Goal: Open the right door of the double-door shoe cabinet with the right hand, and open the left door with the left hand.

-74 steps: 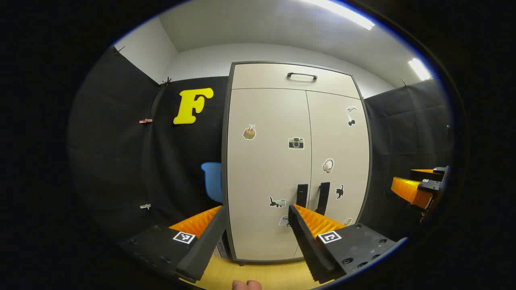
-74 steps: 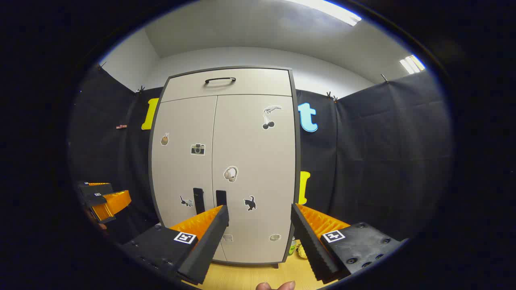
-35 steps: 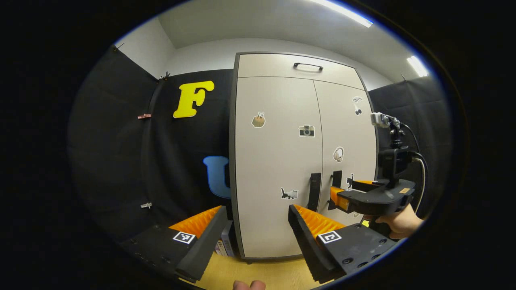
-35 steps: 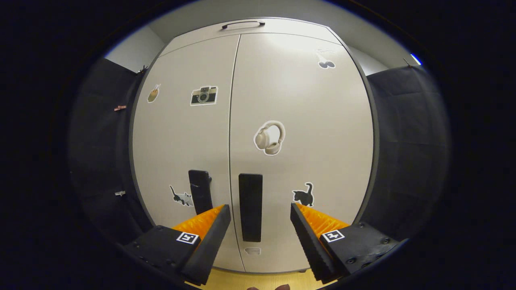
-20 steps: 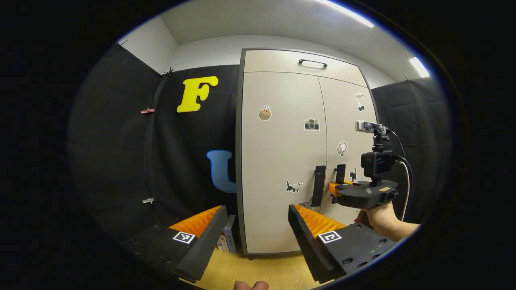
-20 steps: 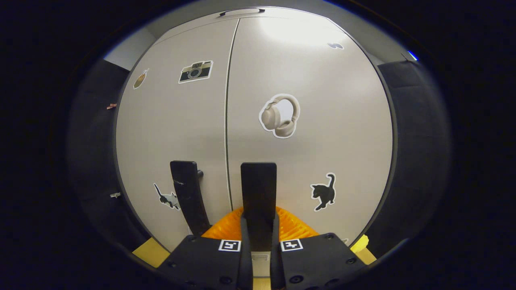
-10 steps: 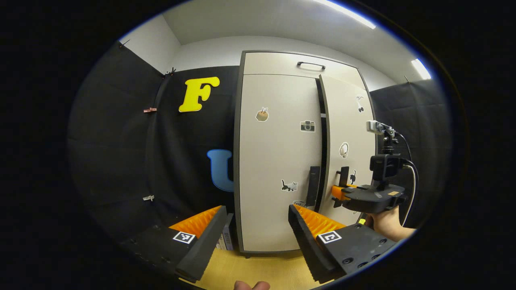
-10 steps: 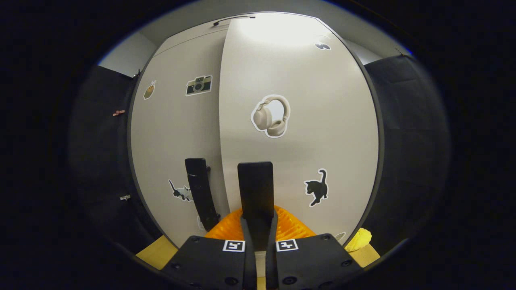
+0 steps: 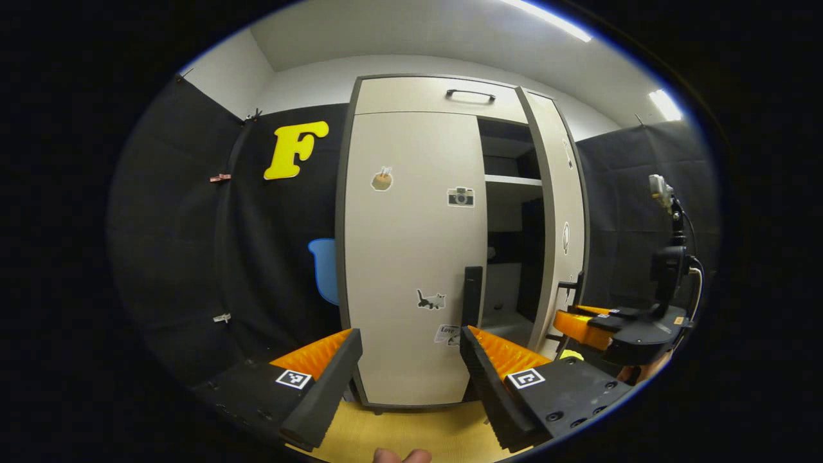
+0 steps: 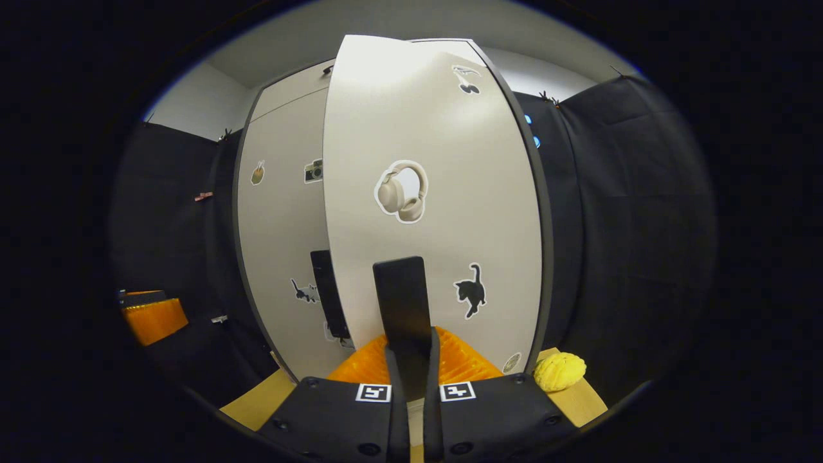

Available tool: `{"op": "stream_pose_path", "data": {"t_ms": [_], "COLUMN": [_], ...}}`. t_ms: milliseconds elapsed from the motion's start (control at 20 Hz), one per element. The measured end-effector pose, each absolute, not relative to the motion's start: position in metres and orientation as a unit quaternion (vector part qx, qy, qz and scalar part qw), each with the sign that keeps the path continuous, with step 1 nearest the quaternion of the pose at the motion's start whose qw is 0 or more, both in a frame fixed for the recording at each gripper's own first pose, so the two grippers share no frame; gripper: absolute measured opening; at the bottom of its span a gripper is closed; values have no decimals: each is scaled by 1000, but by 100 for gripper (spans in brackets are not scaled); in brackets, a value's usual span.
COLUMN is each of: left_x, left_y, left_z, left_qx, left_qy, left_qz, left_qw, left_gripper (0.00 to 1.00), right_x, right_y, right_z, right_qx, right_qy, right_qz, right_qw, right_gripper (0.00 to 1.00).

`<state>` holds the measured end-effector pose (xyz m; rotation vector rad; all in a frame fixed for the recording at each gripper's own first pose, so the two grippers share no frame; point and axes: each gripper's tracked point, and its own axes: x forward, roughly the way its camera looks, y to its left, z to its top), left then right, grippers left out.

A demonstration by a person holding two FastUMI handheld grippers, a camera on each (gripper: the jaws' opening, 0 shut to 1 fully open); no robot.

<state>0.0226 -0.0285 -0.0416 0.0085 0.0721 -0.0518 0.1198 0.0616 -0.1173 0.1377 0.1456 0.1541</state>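
— Two grippers, so what is each one doing?

— The right gripper has its orange fingers pinched on the black handle of the right door, which rises straight ahead of it. That door stands swung out from the shoe cabinet. The left gripper is spread wide and holds nothing.

— Where is the left door from that one?

— Straight ahead, apart from its fingers. The left door sits flush in the frame, and its black handle stands just above the tip of the finger on that view's right side.

— Anything past them?

— Beyond the right gripper's right finger, a yellow knobbly ball lies on the wooden floor near the open door's bottom corner. From the left gripper, shelves show inside the opening.
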Motion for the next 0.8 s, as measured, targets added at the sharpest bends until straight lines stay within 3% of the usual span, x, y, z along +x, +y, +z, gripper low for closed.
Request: {"op": "stream_pose_path", "data": {"t_ms": [600,800], "left_x": [47,53], "left_y": [-110,-125], "left_z": [-32,-35], "left_qx": [8,13], "left_qy": [23,25], "left_qz": [-75,-78], "left_qw": [997,997], "left_gripper": [95,92], "right_x": [83,84], "right_y": [-33,-74], "right_z": [-108,-99], "right_qx": [31,29], "right_qy": [76,67], "right_qz": [44,-3], "right_qw": [996,997], "right_gripper": [10,8]}}
